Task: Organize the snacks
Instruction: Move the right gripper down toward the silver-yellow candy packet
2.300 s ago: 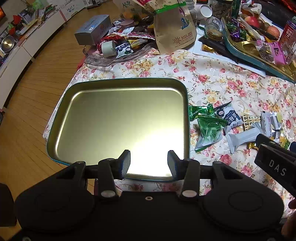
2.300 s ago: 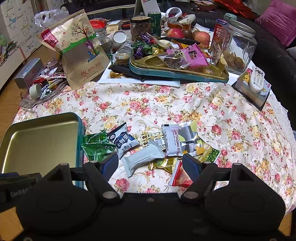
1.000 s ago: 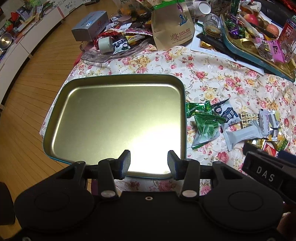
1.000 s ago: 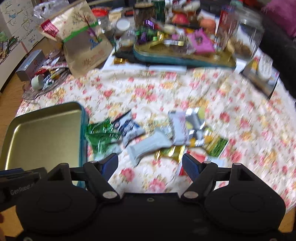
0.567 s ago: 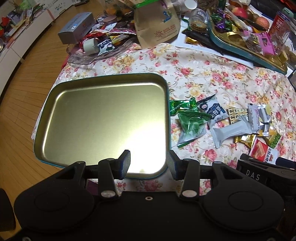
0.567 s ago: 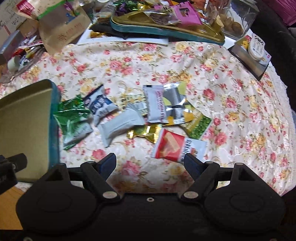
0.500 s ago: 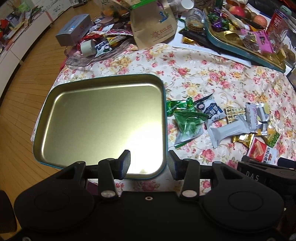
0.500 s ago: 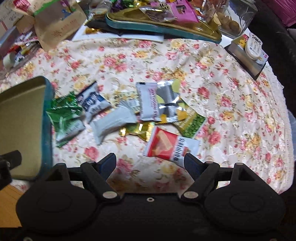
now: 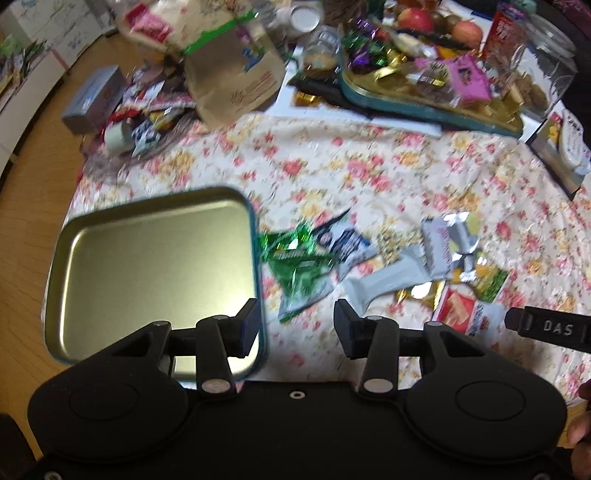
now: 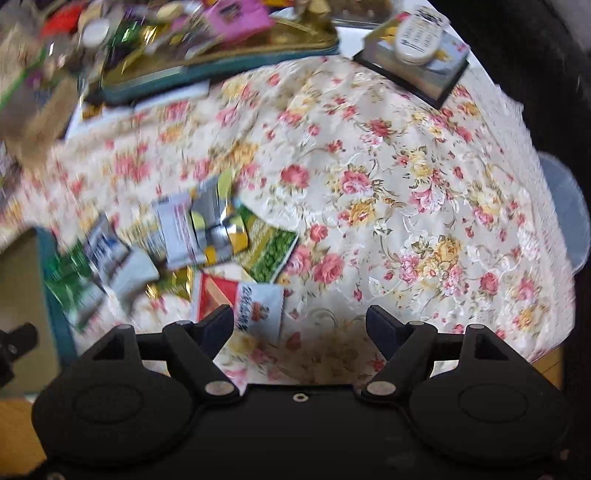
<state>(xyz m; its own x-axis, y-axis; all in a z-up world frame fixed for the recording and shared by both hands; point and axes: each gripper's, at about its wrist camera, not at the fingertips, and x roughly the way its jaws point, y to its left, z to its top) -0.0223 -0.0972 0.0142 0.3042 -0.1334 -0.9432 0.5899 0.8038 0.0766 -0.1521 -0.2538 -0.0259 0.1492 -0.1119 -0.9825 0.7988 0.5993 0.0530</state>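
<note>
Left gripper [image 9: 297,326]: jaws standing apart, holding nothing.
Right gripper [image 10: 300,325]: jaws standing wide apart, holding nothing.
Snacks [image 9: 388,258]: lying ahead of the left jaws on the tablecloth [image 9: 369,173].
Tray [image 9: 147,266]: sitting left of the left jaws.
Red packet [image 10: 236,302]: lying beside the right gripper's left jaw.

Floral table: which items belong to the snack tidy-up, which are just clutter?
Job:
tin tray
green packets
grey bar
silver pouch
red packet
left gripper, right gripper, both open

Clutter:
paper bag
full tray
grey box
apples
</note>
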